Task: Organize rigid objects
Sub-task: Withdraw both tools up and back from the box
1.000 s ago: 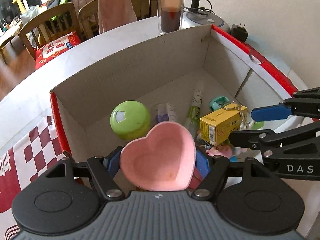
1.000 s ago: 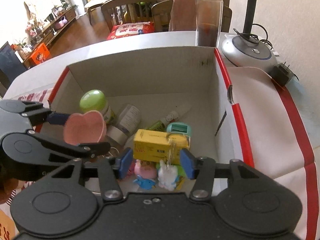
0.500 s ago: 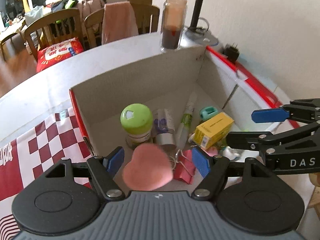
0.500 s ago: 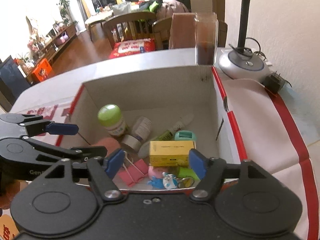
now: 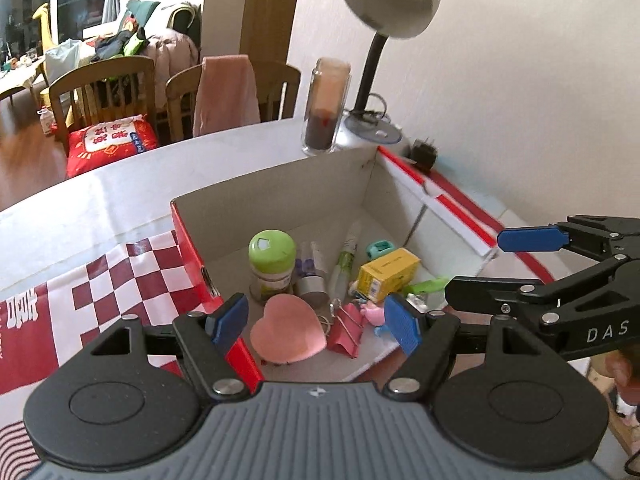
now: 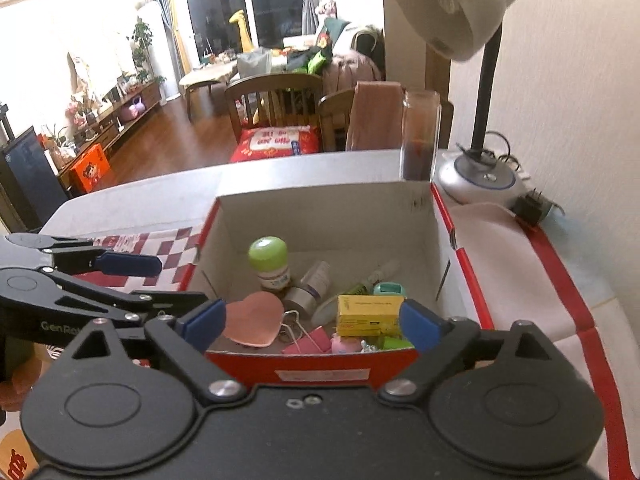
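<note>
A red-and-white cardboard box (image 5: 276,192) (image 6: 332,372) holds a pink heart-shaped dish (image 5: 287,334) (image 6: 252,324) lying face down, a green-capped bottle (image 5: 272,264) (image 6: 269,263), a yellow carton (image 5: 387,273) (image 6: 368,315), pink binder clips (image 5: 347,330), a silver roll and tubes. My left gripper (image 5: 316,322) is open and empty above the box's near left corner. My right gripper (image 6: 310,322) is open and empty above the box's near edge; it also shows at the right in the left wrist view (image 5: 472,260).
A desk lamp (image 5: 392,8) (image 6: 460,12), its base (image 6: 480,180), a tall jar (image 5: 326,108) (image 6: 420,136) and a black plug (image 6: 530,206) stand behind the box. A red checked cloth (image 5: 100,304) lies left. Chairs (image 6: 276,100) stand beyond the table.
My left gripper opened and let go of the pink heart dish, which fell face down into the box. Both grippers rose and pulled back from the box.
</note>
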